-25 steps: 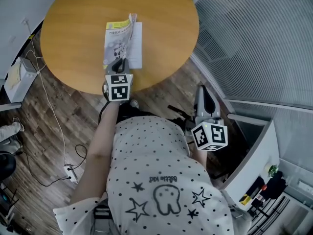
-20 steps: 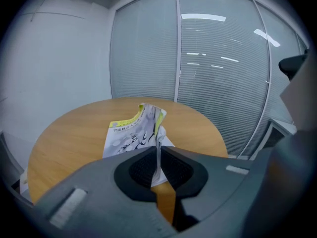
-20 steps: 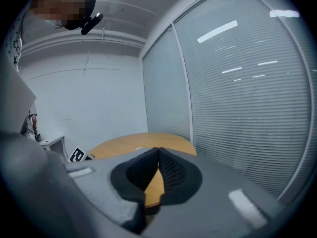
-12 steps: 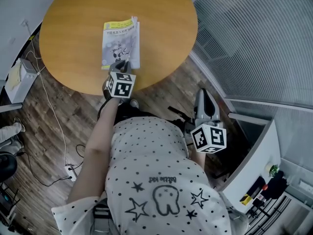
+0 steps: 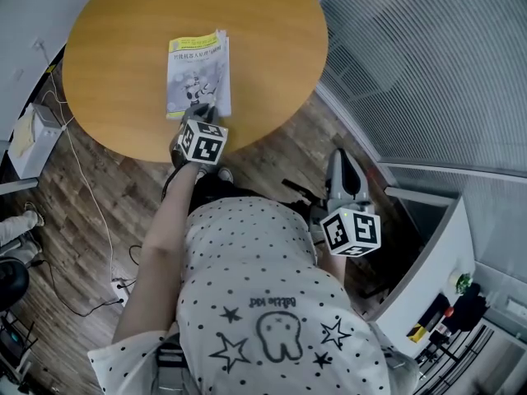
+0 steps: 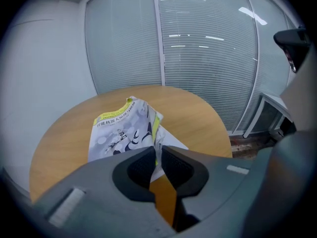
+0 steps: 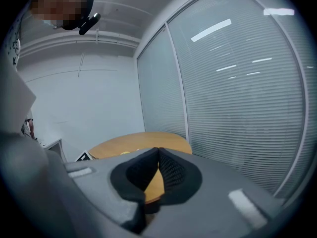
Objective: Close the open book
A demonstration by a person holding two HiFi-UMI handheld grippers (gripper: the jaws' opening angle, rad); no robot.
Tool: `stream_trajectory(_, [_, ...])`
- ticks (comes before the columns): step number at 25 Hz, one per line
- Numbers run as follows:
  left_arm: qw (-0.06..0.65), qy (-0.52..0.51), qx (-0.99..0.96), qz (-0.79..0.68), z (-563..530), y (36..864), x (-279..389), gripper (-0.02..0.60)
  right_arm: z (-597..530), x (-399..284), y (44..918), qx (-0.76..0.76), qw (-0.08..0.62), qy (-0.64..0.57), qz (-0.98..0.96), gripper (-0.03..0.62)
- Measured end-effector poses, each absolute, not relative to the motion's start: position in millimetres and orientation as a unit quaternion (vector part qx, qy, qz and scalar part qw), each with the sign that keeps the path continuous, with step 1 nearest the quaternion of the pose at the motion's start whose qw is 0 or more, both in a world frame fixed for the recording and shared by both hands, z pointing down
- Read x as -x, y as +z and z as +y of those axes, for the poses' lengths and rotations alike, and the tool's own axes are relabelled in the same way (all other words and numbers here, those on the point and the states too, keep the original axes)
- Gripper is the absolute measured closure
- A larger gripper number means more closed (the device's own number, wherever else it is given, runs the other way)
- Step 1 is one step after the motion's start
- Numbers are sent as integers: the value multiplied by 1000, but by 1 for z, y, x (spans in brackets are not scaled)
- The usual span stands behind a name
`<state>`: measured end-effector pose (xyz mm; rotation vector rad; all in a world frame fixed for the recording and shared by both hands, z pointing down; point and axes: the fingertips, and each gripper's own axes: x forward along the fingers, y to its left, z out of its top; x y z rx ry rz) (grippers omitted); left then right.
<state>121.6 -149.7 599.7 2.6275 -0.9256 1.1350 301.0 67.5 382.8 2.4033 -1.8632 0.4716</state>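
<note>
The book lies on the round wooden table with its grey and yellow cover facing up. Its near right corner is lifted slightly. My left gripper is at the book's near edge. In the left gripper view its jaws stand almost together with the thin edge of the cover between the pads, and they are opening. My right gripper hangs off the table to the right above the floor. Its pads meet with nothing between them.
The table's near edge curves just behind the book. A window wall with blinds runs along the right. A white cabinet stands at lower right. A white box and cables lie on the floor at left.
The raised cover has come down onto the book, hiding the white page. My left gripper sank and tilted with it. The right gripper has not moved.
</note>
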Motion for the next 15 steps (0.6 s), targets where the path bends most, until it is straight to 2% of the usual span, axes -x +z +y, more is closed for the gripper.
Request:
stream_trajectory(11, [65, 389, -866, -309, -144, 617, -130, 537, 72, -304, 390, -777, 30, 160, -608, 591])
stream_trajectory(15, [85, 382, -865, -313, -143, 621, -130, 522, 74, -304, 393, -778, 28, 164, -606, 591])
